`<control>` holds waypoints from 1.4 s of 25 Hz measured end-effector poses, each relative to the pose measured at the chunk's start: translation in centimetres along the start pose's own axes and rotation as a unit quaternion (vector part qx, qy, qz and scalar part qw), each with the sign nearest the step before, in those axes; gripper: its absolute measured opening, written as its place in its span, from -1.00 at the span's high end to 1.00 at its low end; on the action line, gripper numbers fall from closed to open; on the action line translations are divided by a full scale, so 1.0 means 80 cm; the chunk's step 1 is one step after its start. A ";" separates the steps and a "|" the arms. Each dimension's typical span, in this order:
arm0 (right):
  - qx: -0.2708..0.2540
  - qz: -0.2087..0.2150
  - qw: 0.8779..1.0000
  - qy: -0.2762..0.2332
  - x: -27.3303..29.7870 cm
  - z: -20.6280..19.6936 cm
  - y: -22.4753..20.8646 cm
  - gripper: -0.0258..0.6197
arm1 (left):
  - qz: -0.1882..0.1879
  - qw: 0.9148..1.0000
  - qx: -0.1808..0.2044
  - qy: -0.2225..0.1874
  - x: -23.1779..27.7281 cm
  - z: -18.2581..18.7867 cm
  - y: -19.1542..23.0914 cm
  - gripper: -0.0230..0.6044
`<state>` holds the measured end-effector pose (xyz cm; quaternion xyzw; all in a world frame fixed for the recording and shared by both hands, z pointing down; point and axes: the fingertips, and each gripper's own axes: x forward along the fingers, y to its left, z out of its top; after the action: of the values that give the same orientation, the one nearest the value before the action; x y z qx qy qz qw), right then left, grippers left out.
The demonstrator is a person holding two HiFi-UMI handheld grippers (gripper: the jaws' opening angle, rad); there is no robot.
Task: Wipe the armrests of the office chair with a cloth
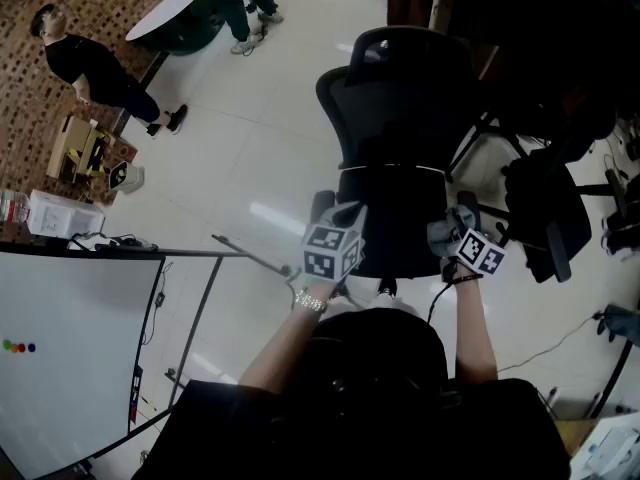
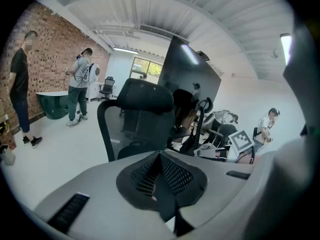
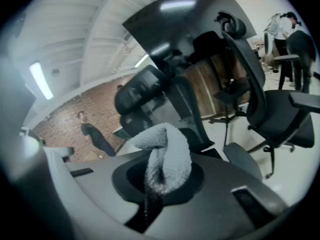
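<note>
My right gripper (image 3: 152, 186) is clamped on the grey cloth (image 3: 167, 151). My left gripper (image 2: 161, 184) is closed and empty. From above, both grippers mostly hide the armrests (image 1: 321, 201) of the office chair (image 1: 400, 98).

The glossy pale floor (image 1: 270, 148) carries a black mesh-backed office chair (image 1: 400, 108) at centre, a second black chair (image 1: 545, 208) just to its right, a white board on a metal frame (image 1: 70, 348) at left, and cardboard boxes (image 1: 85, 148) near a standing person in black (image 1: 95, 68)

Head view looks steeply down; gripper views face chair (image 1: 400, 118).
</note>
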<state>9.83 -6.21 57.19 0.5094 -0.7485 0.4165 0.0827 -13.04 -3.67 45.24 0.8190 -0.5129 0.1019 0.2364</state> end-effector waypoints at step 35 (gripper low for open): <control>-0.181 -0.128 0.957 0.186 0.201 -0.138 -0.356 0.86 | -0.038 0.990 -0.008 0.133 0.099 -0.091 -0.079 0.92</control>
<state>22.67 -13.40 88.38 0.4913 -0.7109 0.3476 0.3640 -3.25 -4.07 53.01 0.8151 -0.4462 0.1970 0.3126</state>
